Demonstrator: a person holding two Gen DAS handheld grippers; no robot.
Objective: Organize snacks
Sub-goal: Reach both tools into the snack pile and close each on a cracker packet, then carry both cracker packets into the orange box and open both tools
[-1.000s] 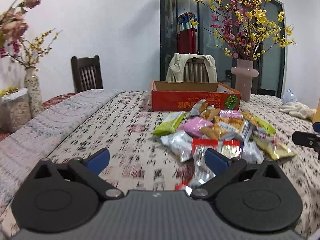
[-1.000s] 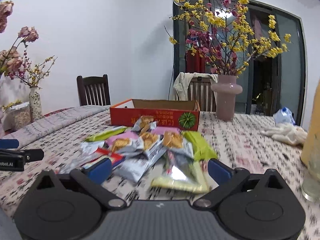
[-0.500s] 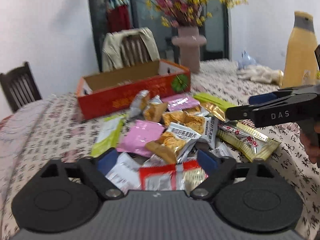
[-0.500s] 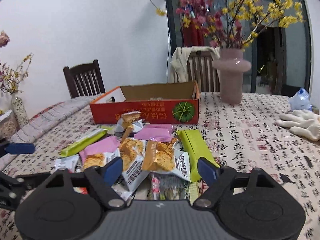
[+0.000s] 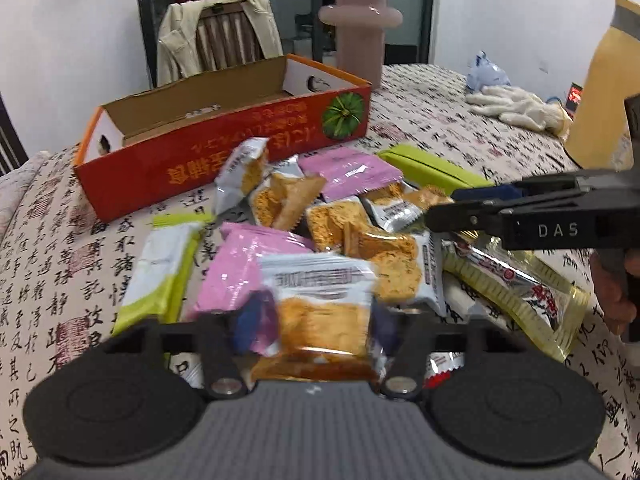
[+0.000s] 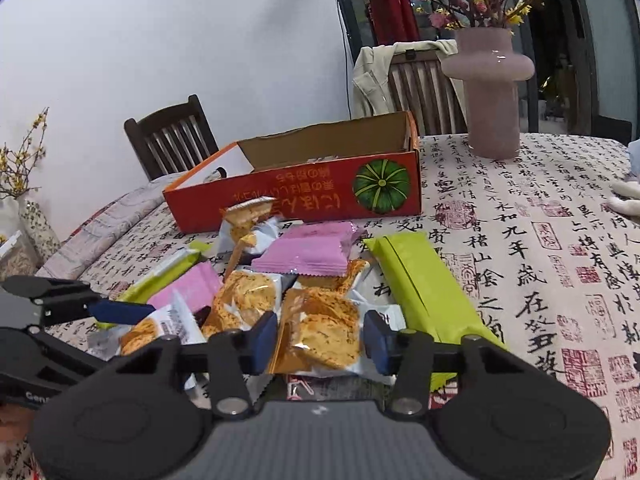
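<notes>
A pile of snack packets lies on the calligraphy-print tablecloth in front of an open red cardboard box (image 5: 224,148) (image 6: 296,196). My left gripper (image 5: 320,324) is over the near side of the pile, its jaws closing, and its blue pads press the sides of a white-and-orange cracker packet (image 5: 324,312). My right gripper (image 6: 320,336) comes in from the right of the pile, its jaws closing around an orange cracker packet (image 6: 324,332), with the pads just off its edges. Each gripper shows in the other's view: right gripper (image 5: 444,210), left gripper (image 6: 120,312).
A long green packet (image 6: 424,292) and pink packets (image 6: 312,252) lie in the pile. Behind the box stand a pink vase (image 6: 492,92) and two chairs (image 6: 172,136), one draped with a jacket (image 5: 216,32). A yellow bottle (image 5: 600,92) and white gloves (image 5: 516,108) are at the right.
Both grippers have moved forward onto the snack pile and tipped downward. Their jaws went from wide open to narrow, each around a cracker packet.
</notes>
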